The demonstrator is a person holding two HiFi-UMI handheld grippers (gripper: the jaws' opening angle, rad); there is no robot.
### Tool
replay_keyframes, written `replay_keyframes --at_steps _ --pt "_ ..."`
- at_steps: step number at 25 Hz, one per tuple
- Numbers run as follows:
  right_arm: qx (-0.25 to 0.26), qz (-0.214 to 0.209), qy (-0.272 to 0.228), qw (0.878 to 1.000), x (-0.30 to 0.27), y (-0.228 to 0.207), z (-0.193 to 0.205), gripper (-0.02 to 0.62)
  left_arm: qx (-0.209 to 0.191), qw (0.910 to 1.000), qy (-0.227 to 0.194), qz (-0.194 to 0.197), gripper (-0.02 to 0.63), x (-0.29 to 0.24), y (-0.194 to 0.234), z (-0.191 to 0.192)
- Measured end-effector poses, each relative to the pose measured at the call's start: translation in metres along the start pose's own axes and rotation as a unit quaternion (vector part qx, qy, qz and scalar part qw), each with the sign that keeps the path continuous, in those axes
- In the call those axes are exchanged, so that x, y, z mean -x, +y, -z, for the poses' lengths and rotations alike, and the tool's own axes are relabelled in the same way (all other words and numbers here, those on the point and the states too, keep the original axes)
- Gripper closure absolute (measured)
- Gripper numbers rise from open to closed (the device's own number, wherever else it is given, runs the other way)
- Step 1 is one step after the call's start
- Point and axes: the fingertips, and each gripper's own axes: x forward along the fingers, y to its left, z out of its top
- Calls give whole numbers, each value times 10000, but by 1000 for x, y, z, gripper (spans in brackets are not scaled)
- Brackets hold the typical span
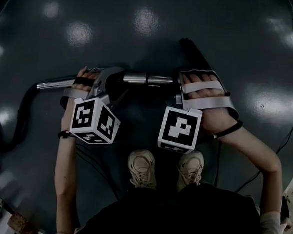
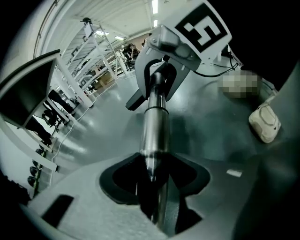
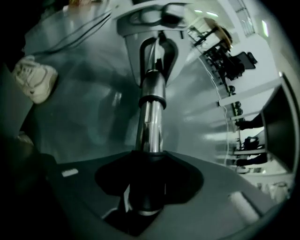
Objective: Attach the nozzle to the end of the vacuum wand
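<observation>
The left hand-held gripper (image 1: 109,79) and the right hand-held gripper (image 1: 179,86), both half closed, each clamp the vacuum wand (image 1: 145,79).

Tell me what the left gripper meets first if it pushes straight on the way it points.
The vacuum wand, already clamped between its jaws; past that, probably the grey floor.

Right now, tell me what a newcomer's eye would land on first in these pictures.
The shiny silver metal vacuum wand stands out, held crosswise over the dark glossy floor, with the left gripper and right gripper both clamped on it. Next come the black-and-white marker cubes on the grippers, close under the head camera, and the person's pale shoes just below them.
</observation>
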Motion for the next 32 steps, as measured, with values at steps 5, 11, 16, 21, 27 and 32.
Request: replay_keyframes --at_steps 5,11,16,21,27,32 --pt "-175 -184 -258 9993 -11 15 -4 419 43 9999 -78 115 408 -11 -9 -2" --pt "-754 74 -611 9953 -13 -1 15 375 840 9902 -685 -878 414 20 28 -26" --pt "-3282 187 -1786 9274 37 -55 45 531 3614 8510 -3531 -1435 601 97 93 -63" --pt "-6042 441 -3662 7063 85 -126 82 589 4931 6672 -5135 -2193 603 133 126 -70" --pt "-7073 267 -4196 5683 88 -128 108 589 4851 6814 -5071 -2079 603 117 119 -102" --pt "-6822 491 -3951 6132 74 -118 108 589 4666 7066 -4801 -2289 603 105 120 -105"
